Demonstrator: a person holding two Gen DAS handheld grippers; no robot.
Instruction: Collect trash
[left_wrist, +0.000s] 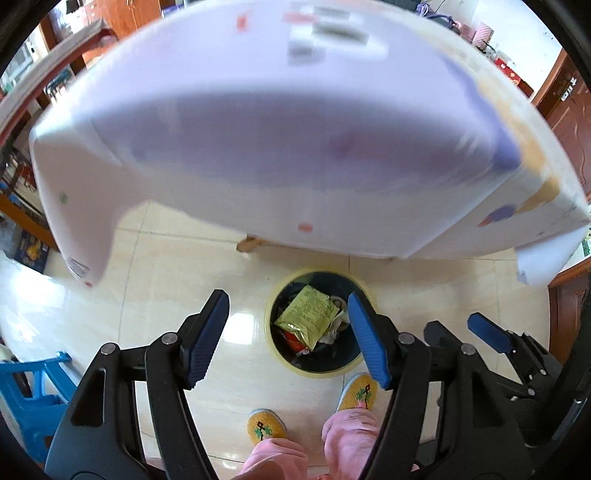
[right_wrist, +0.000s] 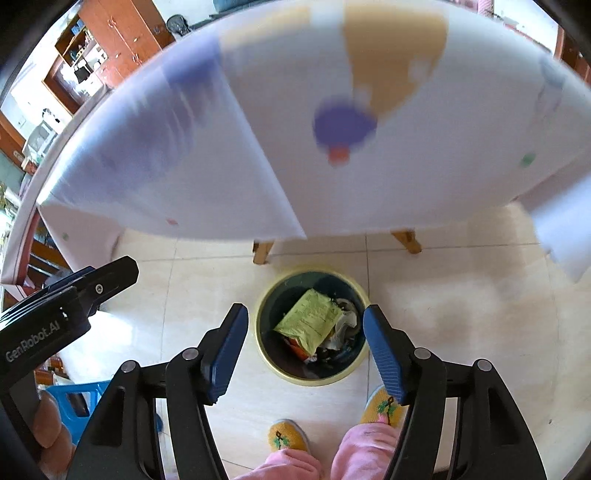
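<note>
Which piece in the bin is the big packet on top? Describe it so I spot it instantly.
Start at the cloth-covered table; on the tiled floor just in front of it stands a round yellow-rimmed trash bin. On top of the pile lies a flat yellow-green packet with printed text, the largest piece there, beside crumpled white paper.

1. Both views are bright, lit by daylight; the glossy floor tiles (left_wrist: 177, 295) carry a white glare patch at about 8 o'clock in the left wrist view.
2. The tablecloth (left_wrist: 258, 129) across 12 o'clock is smeared by motion blur, its print unreadable in both views.
3. The trash bin (right_wrist: 312, 325) near centre is sharp, its inside dark and shadowed.
4. Fisheye distortion bends the cabinets (right_wrist: 122, 33) at 11 o'clock, and black vignetting rings the corners.
</note>
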